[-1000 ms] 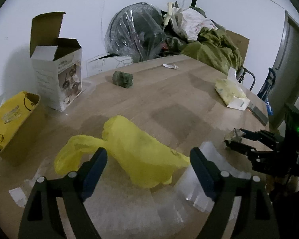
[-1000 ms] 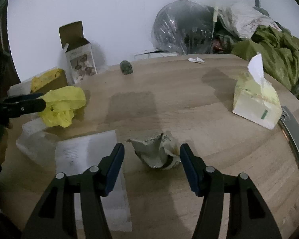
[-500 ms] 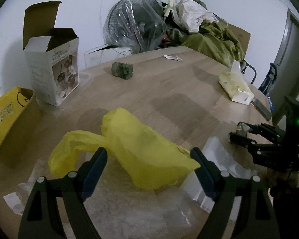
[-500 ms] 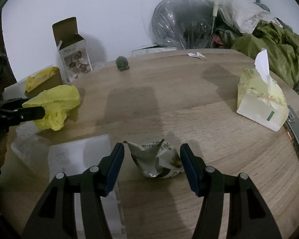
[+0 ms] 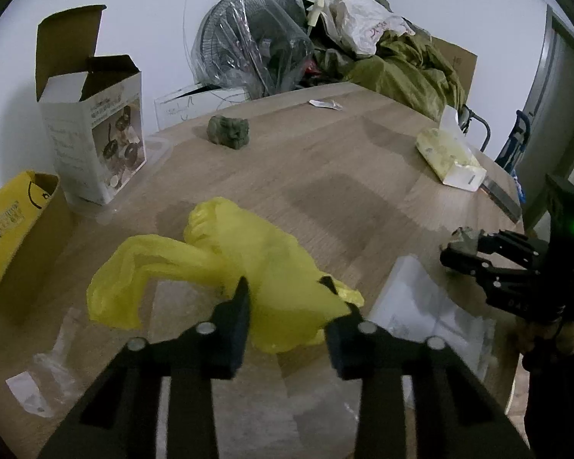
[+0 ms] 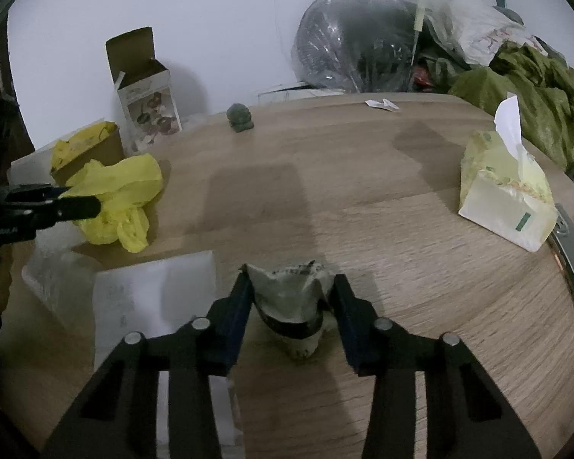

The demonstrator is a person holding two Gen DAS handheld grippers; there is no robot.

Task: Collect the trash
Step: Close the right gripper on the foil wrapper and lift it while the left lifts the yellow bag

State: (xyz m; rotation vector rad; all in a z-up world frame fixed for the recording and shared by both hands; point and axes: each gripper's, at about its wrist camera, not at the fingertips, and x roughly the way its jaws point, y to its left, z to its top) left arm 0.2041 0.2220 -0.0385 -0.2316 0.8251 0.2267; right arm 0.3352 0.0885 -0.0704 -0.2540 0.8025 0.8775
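The left gripper (image 5: pixel 285 292) has its jaws drawn in on the near end of a yellow plastic bag (image 5: pixel 248 264), which bunches between the fingers and trails loose over the wooden table (image 5: pixel 325 176) toward a yellow-printed paper bag (image 5: pixel 15 225). The right gripper (image 6: pixel 291 292) is pinched narrow on a crumpled, greyish-white wrapper (image 6: pixel 292 298) with dark print, both pads pressing its sides. Just left of it lies a clear plastic sleeve with a paper sheet (image 6: pixel 153 290). Farther off stand an open cookware box (image 5: pixel 95 145), a small green lump (image 5: pixel 229 132) and a tissue pack (image 6: pixel 505 199)
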